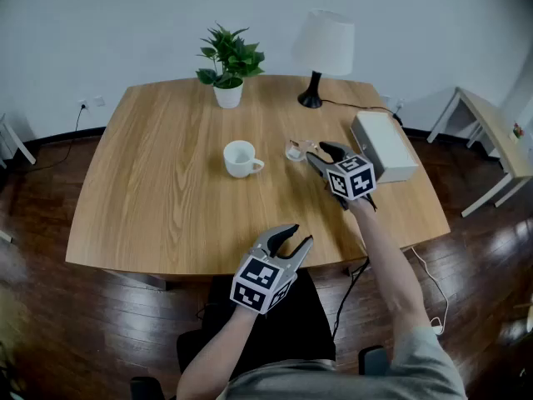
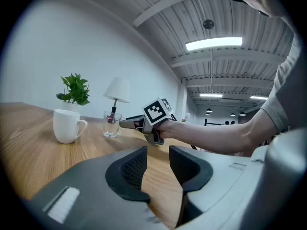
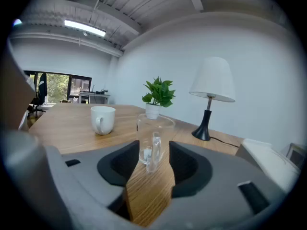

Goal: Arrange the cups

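Note:
A clear glass cup (image 3: pixel 153 139) with a handle stands on the wooden table (image 1: pixel 158 198), just right of a white mug (image 1: pixel 241 158). My right gripper (image 1: pixel 317 152) is open, and the glass stands right at its jaw tips with the handle towards me. The pads are not pressing on it. In the right gripper view the white mug (image 3: pixel 102 120) is further off to the left. My left gripper (image 1: pixel 297 236) hovers open at the table's front edge with nothing between its jaws. From the left gripper view I see the mug (image 2: pixel 67 125), the glass (image 2: pixel 111 123) and the right gripper (image 2: pixel 125 124).
A potted plant (image 1: pixel 229 65) and a white-shaded lamp (image 1: pixel 321 52) stand at the table's back edge. A white box (image 1: pixel 384 146) lies at the right, close behind my right hand. Another table (image 1: pixel 495 136) stands off to the right on the dark floor.

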Tool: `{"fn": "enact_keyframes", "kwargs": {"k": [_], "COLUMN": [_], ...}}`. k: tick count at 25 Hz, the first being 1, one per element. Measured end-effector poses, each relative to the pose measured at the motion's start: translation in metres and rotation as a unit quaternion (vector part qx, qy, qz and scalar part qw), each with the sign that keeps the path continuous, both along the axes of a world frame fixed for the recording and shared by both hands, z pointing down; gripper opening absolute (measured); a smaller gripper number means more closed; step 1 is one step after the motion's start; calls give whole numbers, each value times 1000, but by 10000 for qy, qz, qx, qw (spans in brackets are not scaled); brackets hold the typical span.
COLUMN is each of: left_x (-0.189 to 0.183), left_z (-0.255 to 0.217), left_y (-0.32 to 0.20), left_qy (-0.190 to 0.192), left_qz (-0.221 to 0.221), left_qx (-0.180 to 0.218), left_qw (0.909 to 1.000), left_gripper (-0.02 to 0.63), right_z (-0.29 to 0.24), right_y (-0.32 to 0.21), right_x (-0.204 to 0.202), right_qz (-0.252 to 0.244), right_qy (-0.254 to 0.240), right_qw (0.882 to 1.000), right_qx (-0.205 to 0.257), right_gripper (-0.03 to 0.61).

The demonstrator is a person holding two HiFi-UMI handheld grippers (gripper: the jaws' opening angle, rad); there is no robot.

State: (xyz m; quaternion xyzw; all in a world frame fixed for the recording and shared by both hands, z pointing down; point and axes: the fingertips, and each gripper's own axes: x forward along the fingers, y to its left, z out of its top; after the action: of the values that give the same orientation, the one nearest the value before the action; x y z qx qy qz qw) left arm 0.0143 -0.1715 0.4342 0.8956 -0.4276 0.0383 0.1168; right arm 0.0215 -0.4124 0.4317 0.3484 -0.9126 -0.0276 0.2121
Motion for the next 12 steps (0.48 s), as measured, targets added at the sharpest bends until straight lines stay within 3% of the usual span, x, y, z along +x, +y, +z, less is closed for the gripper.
{"fn": "enact_keyframes", "kwargs": {"k": [9,12], "left_x": [1,1], "left_z": [2,2], "left_y": [-1,-2], "left_qy": [5,-36], "left_qz": [-84,-103], "left_qx": [-3,1], "left_qw": [10000,9999], "left_gripper": [143,143], "right_z": [5,5], "right_y": [-11,-10], "right_x": [-10,-10], "right_qz": [-349,-395], "right_qy": [402,482], "right_qw": [9986,9981], "right_qx": [62,8], "right_gripper": [156,92]}}
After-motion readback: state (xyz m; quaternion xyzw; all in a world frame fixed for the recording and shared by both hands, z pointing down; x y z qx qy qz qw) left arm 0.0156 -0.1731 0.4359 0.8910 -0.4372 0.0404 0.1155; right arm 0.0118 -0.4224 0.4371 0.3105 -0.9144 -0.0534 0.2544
